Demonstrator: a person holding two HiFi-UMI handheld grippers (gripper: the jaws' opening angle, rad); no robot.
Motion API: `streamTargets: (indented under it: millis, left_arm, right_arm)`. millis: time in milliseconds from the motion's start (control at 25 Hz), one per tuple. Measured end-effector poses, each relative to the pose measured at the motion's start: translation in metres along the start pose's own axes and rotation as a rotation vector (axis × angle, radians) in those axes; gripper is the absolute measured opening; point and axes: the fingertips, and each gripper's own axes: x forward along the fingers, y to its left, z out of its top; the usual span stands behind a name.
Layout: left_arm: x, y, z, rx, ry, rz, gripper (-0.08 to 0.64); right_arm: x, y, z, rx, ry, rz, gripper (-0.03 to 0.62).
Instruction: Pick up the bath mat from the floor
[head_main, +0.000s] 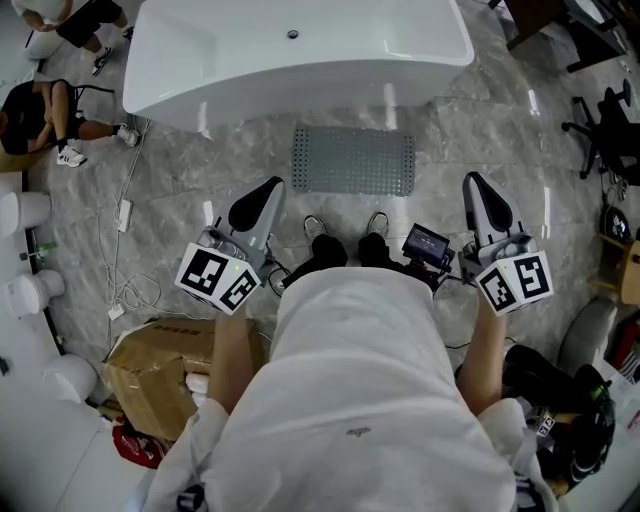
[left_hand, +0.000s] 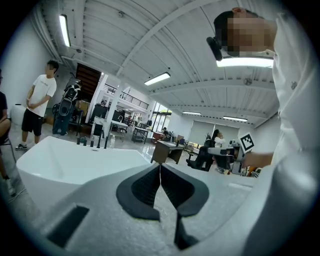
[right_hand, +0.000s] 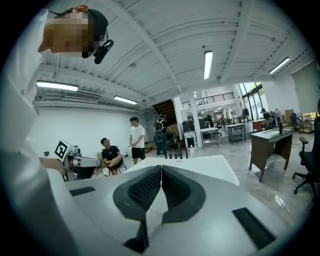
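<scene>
Head view: the grey bath mat (head_main: 353, 160) lies flat on the floor just beside the bathtub (head_main: 300, 50), and my left claw (head_main: 262, 200) and right claw (head_main: 480, 195) are short of it.

Left gripper view: jaws together, empty.

Right gripper view: likewise.

It looks light, limp and rubbery, so I'd pinch a near corner.

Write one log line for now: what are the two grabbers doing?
phase: before pickup | left gripper: shut, empty | right gripper: shut, empty | bath mat: flat on floor beside bathtub, untouched
</scene>
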Motion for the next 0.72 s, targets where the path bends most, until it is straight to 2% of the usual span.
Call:
streamTargets:
  millis: [480,720]
  left_arm:
    - [-0.021,0.029,-0.015,-0.006,0.035,-0.013,0.014]
    - [-0.029,0.047,-0.025,-0.019,0.052,-0.05,0.014]
  right_arm:
    - [0.019,0.023,-0.015,0.014,0.066,-0.032,0.009]
    - [0.031,0.046,-0.03,0.026,0.111,-0.039,0.009]
